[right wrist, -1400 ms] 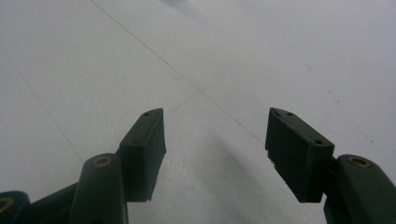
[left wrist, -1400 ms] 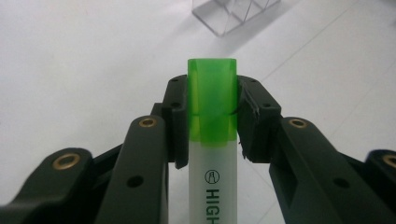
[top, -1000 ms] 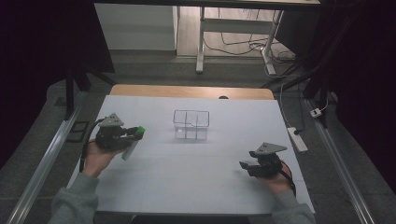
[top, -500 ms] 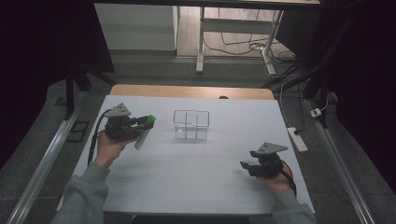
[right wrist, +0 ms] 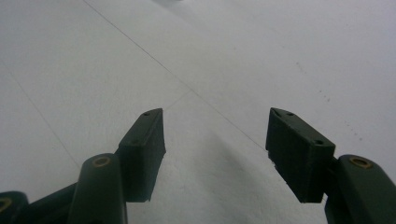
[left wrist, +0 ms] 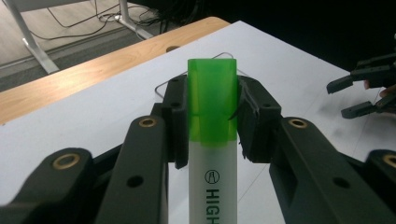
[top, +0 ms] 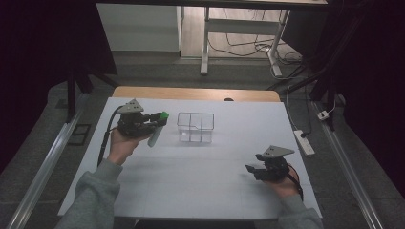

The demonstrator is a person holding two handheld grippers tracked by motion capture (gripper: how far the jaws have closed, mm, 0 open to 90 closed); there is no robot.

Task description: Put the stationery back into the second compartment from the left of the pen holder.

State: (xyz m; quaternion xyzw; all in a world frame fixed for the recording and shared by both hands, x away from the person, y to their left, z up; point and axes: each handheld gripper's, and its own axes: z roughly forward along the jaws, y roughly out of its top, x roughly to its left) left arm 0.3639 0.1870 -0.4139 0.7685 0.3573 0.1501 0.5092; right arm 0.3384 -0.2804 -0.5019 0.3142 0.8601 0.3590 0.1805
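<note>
My left gripper (top: 155,120) is shut on a highlighter (top: 157,129) with a white barrel and green cap, held above the table's left side, just left of a clear plastic box (top: 196,127). In the left gripper view the green cap (left wrist: 211,100) sits clamped between the two black jaws, with the box's wire-like rim (left wrist: 224,55) showing behind it. My right gripper (top: 252,170) rests low at the table's right front, open, with nothing between its fingers (right wrist: 142,144). The left gripper view also catches that right gripper (left wrist: 348,98) at its far right.
A white sheet (top: 205,171) covers the table, with a wooden edge (top: 191,93) along the far side. A power strip (top: 304,141) lies off the right edge. Metal rails run along both sides, and desk legs with cables stand beyond the table.
My left gripper has carried the highlighter up and to the right, closer to the clear box. The right gripper has stayed put.
</note>
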